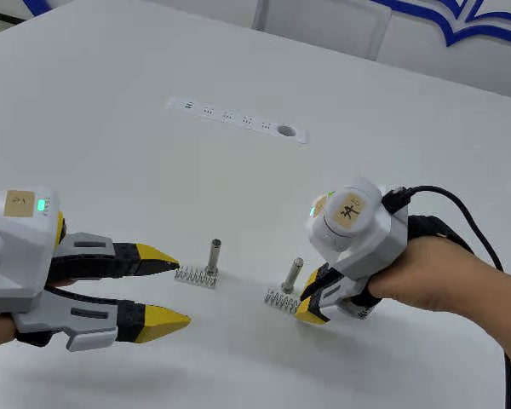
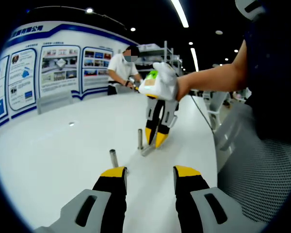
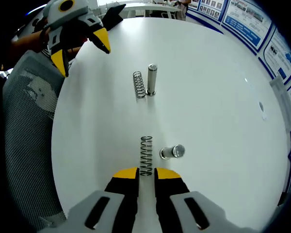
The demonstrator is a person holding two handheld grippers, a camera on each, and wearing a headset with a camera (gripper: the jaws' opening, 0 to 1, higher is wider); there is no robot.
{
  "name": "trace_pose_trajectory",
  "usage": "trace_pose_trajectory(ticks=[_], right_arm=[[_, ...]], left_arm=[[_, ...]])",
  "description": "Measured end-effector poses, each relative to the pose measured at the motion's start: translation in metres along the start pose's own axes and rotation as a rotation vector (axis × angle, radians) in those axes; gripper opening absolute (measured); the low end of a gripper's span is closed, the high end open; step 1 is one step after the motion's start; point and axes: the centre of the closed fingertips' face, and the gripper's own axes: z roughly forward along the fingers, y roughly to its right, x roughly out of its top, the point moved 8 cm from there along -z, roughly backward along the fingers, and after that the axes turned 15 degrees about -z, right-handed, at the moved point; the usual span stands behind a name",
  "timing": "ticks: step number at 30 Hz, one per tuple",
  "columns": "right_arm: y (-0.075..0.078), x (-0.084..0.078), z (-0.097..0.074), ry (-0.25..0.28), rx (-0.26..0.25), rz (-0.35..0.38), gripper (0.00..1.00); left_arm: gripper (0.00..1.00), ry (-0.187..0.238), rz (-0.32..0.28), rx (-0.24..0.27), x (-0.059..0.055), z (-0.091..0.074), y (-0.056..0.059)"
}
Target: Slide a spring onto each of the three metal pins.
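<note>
The right tool [image 3: 146, 174] is almost closed, pinching one end of a spring [image 3: 145, 154]. A metal pin [image 3: 172, 152] stands at its one o'clock. The left tool [image 2: 150, 170] is wide open and empty.

Two metal pins [image 1: 214, 254] [image 1: 293, 274]; two springs [image 1: 196, 277] [image 1: 281, 300]; two grippers [image 1: 183, 292] [image 1: 312, 310]; one power strip [image 1: 236, 118].

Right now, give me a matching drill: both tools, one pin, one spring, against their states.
Things:
1. left tool
2. right tool
3. pin near the right tool
4. spring by the other pin

States:
A. lying flat on the table, nothing touching it
B. standing upright
C. jaws wide apart, nothing between them
D. jaws nearly together around the end of a second spring

Pairs: 1-C, 2-D, 3-B, 4-A.
</note>
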Motion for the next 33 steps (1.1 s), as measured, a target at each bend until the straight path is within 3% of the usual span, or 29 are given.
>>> trace_pose_trajectory(ticks=[15, 30, 33], right_arm=[[-0.001, 0.000, 0.002, -0.005, 0.006, -0.006, 0.12], [-0.020, 0.020, -0.028, 0.036, -0.002, -0.037, 0.11], [-0.026, 0.030, -0.036, 0.066, 0.007, -0.047, 0.11]], left_arm=[[0.38, -0.017, 0.008, -0.020, -0.003, 0.007, 0.004], [0.36, -0.104, 0.072, -0.135, 0.001, 0.042, 0.006], [0.36, -0.123, 0.087, -0.159, 0.002, 0.050, 0.006]])
